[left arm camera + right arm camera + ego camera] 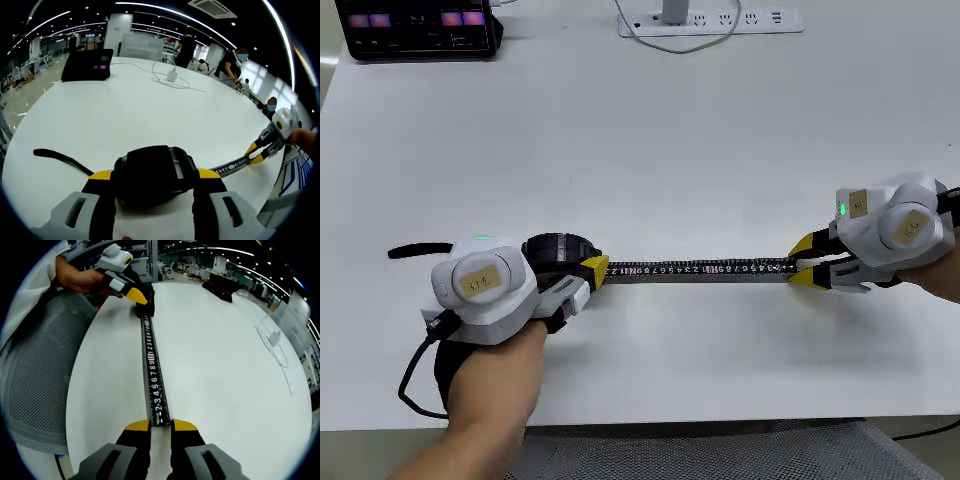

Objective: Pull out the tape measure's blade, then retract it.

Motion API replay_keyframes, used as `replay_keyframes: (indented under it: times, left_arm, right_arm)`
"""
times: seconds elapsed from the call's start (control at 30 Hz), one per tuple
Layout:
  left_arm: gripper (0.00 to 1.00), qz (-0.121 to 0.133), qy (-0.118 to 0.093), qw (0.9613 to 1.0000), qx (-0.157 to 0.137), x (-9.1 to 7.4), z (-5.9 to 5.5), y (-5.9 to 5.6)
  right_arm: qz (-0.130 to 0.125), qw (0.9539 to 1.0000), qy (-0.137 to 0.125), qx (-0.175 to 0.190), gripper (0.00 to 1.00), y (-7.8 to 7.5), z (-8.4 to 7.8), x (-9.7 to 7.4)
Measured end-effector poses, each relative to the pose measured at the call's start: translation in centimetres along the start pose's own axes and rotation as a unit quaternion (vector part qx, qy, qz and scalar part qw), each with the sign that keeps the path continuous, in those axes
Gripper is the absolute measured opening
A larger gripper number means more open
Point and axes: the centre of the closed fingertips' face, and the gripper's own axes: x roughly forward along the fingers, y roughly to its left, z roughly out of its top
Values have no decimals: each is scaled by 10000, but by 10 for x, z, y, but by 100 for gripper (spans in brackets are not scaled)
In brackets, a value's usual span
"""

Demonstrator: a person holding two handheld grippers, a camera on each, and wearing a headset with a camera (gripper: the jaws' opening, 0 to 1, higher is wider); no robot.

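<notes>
Item 1. Tape measure case (558,252): black, rounded, chunky body with a ridged face in the left gripper view (150,165). It lies flat on the table (650,130), a smooth white matte top, and serves as the reference point for all entries below.

Item 2. Left gripper (585,272): pale grey shell with yellow-tipped black jaws. In its own view (155,175) the jaws are spread wide, one pressed against each side of the case, clamping it.

Item 3. Blade (700,269): dark, thin flat strip printed with pale numerals. It is drawn out of the case in a straight line and lies along the tabletop (152,375).

Item 4. Right gripper (802,262): same build, well away from the case at the blade's far end. Its jaws are nearly closed (161,426), pinching the blade tip between the yellow pads.

Item 5. Strap (420,250): narrow black band, limp, trailing on the table from the side of the case opposite the blade.

Item 6. Power strip (720,20): white, oblong, across the table from the case.

Item 7. Screen (420,25): dark slab with pink lit panels, far beyond the case.
</notes>
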Motion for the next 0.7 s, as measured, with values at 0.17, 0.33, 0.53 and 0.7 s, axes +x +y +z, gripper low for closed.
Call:
replay_keyframes:
  times: [0.17,0.33,0.53,0.7]
  left_arm:
    - [58,-25,12,10000,-34,0,0,0]
    - [58,-52,7,10000,-65,1,-1,1]
    - [58,-79,12,9999,-107,0,0,1]
    - [58,-112,1,9998,-169,0,0,1]
  right_arm:
    - [-13,10000,3,16,11,0,0,0]
    - [36,9999,-117,60,11,2,6,0]
    - [81,9998,-160,46,11,4,15,6]
    - [110,9996,-239,57,11,4,22,9]
